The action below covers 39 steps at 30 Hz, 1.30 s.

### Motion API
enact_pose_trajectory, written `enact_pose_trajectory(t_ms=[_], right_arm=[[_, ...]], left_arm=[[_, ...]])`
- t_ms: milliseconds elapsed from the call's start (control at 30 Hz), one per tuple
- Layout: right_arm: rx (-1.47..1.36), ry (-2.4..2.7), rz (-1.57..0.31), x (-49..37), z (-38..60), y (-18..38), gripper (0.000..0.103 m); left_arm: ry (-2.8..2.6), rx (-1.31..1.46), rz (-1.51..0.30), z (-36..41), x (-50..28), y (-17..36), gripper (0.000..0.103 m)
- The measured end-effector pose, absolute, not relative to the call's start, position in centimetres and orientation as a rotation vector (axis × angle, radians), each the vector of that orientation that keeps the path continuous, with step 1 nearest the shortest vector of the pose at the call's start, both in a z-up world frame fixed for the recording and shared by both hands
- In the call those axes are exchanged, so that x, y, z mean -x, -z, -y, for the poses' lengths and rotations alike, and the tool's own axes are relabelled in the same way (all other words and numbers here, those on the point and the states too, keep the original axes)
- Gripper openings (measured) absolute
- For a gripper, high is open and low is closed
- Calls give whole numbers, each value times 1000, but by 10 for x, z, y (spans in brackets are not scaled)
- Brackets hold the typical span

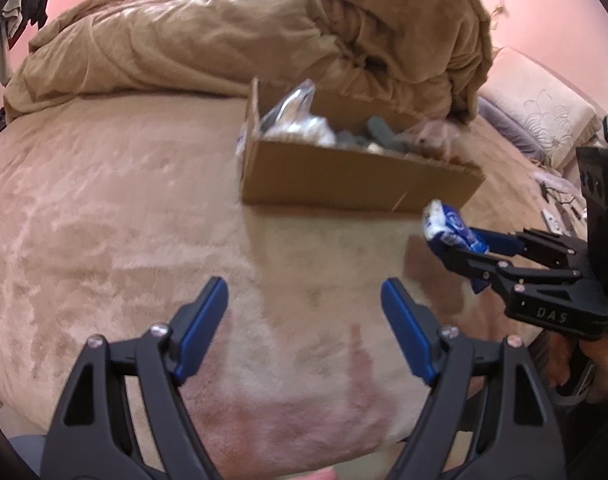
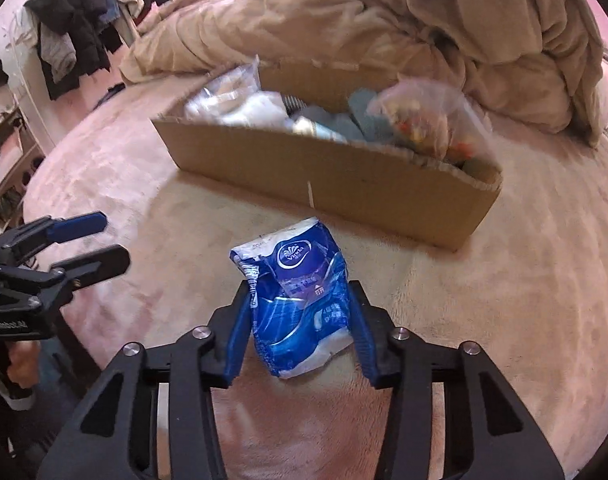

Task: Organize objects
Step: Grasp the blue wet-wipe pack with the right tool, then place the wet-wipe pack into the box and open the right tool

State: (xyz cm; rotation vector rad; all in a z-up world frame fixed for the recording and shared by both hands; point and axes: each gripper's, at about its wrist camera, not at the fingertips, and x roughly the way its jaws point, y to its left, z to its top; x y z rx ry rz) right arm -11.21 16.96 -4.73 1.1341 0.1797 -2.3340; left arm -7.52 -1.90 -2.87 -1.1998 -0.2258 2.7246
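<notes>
- Tissue pack [image 2: 300, 300], blue and white, is pinched between the right gripper's [image 2: 300, 312] blue pads, crumpled at the sides and lifted off the bed [image 2: 504, 320].
- From the left camera the same pack [image 1: 448, 226] pokes out past the right gripper [image 1: 470, 250] on the right side, just near of the box.
- Box [image 2: 344, 184], open cardboard, sits just beyond the pack on the blanket, packed with clear bags and grey cloth.
- Left gripper [image 1: 304, 320] hovers over bare blanket, fingers spread wide, nothing between them.
- In the right view the left gripper [image 2: 104, 240] sits at the left edge, well apart from the pack.
- Duvet [image 1: 224, 40], tan and rumpled, is heaped on the far side behind the box.
- Clothes [image 2: 84, 32] hang far left.
</notes>
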Motion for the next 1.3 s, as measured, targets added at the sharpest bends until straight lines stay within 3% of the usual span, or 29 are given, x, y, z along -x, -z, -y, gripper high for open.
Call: enact_pose_trajectory(t_ms=[233, 533, 1133, 1300], right_arm=[[-987, 2376, -129, 121, -164, -7, 48], [-915, 2418, -183, 162, -135, -36, 48], [-1062, 2416, -157, 241, -109, 7, 50], [-1067, 2414, -224, 243, -102, 20, 57]], left_arm=[[-2727, 1145, 249, 19, 95, 8, 80], [-2801, 1050, 142, 23, 133, -26, 80], [-2844, 1133, 186, 49, 190, -8, 80], [-2839, 1149, 182, 47, 191, 0, 80]])
